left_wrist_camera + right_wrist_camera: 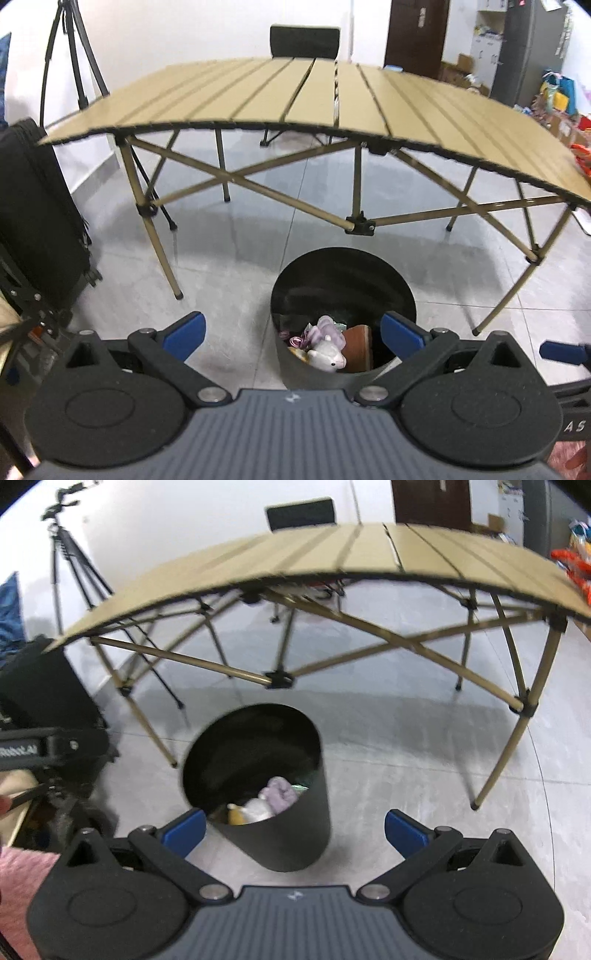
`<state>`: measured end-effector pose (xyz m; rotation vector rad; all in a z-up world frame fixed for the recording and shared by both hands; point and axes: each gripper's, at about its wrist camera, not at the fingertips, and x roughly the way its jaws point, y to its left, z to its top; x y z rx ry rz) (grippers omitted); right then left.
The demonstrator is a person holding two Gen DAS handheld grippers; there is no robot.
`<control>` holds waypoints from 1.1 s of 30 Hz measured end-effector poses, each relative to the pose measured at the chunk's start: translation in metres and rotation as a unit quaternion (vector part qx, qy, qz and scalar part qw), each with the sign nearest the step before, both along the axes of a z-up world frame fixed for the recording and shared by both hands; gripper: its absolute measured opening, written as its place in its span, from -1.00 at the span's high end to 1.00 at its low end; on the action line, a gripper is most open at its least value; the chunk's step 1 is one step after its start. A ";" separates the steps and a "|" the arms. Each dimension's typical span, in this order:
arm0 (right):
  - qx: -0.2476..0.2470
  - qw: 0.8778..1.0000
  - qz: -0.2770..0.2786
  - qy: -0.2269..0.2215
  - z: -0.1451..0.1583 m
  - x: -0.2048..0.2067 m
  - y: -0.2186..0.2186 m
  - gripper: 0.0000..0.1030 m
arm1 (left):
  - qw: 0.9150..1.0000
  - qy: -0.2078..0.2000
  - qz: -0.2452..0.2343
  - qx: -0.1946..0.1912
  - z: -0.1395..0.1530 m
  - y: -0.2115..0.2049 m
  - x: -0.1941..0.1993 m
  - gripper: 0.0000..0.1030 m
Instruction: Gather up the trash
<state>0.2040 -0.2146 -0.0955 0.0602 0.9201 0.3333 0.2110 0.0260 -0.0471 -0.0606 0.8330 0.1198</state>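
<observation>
My left hand-held gripper [291,334] has its blue-padded fingers [184,334] spread wide with nothing between them, and directly ahead of it, just below, stands the round black plastic trash bin [343,269] on the grey tiled floor [229,266]. Looking down into the bin from this side, I see a crumpled lilac-and-white wrapper [325,328], a white rounded object [327,356] lying against it, a small bit of purple ribbon-like scrap [295,339] to their left, and a brown flat piece [356,345] leaning at their right. My right hand-held gripper [295,830] is also fully open and holds nothing; from it the same bin [273,834] sits ahead and slightly to the left, leaning in the fisheye view, with a lilac crumpled mass [279,790], something white [256,808] and a yellowish piece [236,814] at the bottom, though this view is blurred. Beyond the bin, farther ahead of both grippers, stands the tan slatted folding counter [303,96] on its crossed metal legs, with a black chair [304,40] behind it. A black tripod [70,55] stands far ahead to my left, and a black suitcase [33,221] is near my left side.
</observation>
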 end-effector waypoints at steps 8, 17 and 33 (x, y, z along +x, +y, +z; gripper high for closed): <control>-0.031 0.998 0.011 -0.054 0.056 -0.068 0.018 -1.00 | 0.998 -0.053 -0.028 -0.008 0.044 0.009 -0.075 -1.00; -0.062 0.995 0.015 -0.083 0.084 -0.127 0.028 -1.00 | 0.996 -0.078 -0.043 -0.019 0.065 0.013 -0.132 -1.00; -0.058 0.991 0.014 -0.123 0.108 -0.160 0.029 -1.00 | 0.995 -0.083 -0.051 -0.023 0.069 0.012 -0.170 -1.00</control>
